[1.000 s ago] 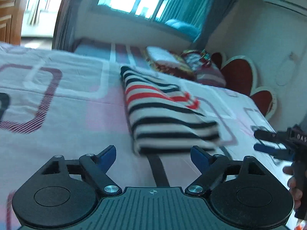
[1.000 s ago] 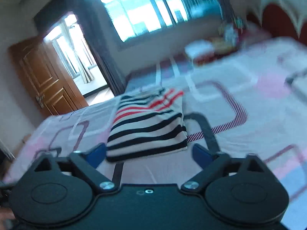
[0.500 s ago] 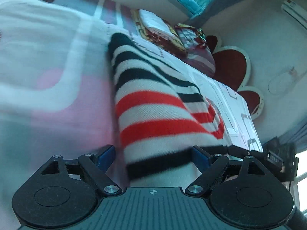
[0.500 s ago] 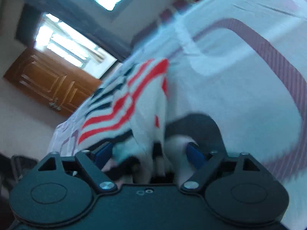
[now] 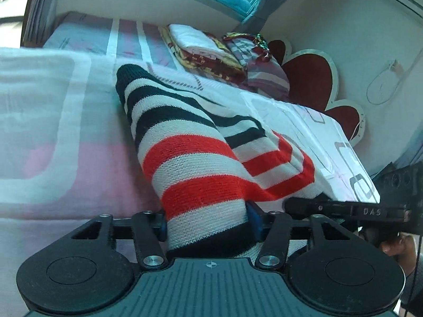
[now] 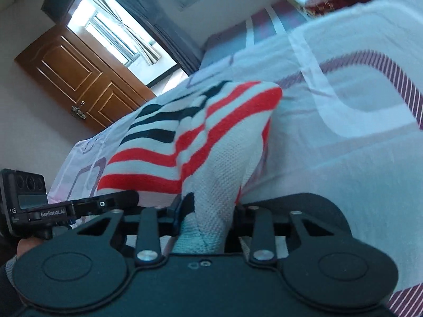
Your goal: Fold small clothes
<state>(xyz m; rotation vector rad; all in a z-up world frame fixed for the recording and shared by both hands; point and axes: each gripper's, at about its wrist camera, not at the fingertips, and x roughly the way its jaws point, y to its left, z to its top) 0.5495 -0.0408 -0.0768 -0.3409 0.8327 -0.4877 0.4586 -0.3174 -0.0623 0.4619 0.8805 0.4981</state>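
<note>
A folded knit sweater [image 5: 185,158] with black, white and red stripes lies on the bed. My left gripper [image 5: 208,224] has the near left end of it between its blue pads [image 5: 254,222]; the jaws are closing and press the cloth. In the right wrist view the same sweater [image 6: 164,153] bunches upward. My right gripper [image 6: 207,211] is closing on its near right end, with cloth squeezed between the fingers. Each gripper shows in the other's view: the right gripper [image 5: 330,208] and the left gripper [image 6: 79,208].
The bed sheet [image 5: 53,132] is pale with pink and maroon patterns. Folded bedding and pillows [image 5: 211,50] are stacked by the red headboard [image 5: 309,79]. A wooden door [image 6: 79,79] stands beyond the bed. A hand [image 5: 396,245] holds the right gripper.
Both grippers came down to the sweater's near edge from a distance. Their jaws stood wide open before and now have closed in on the cloth, which has bunched up.
</note>
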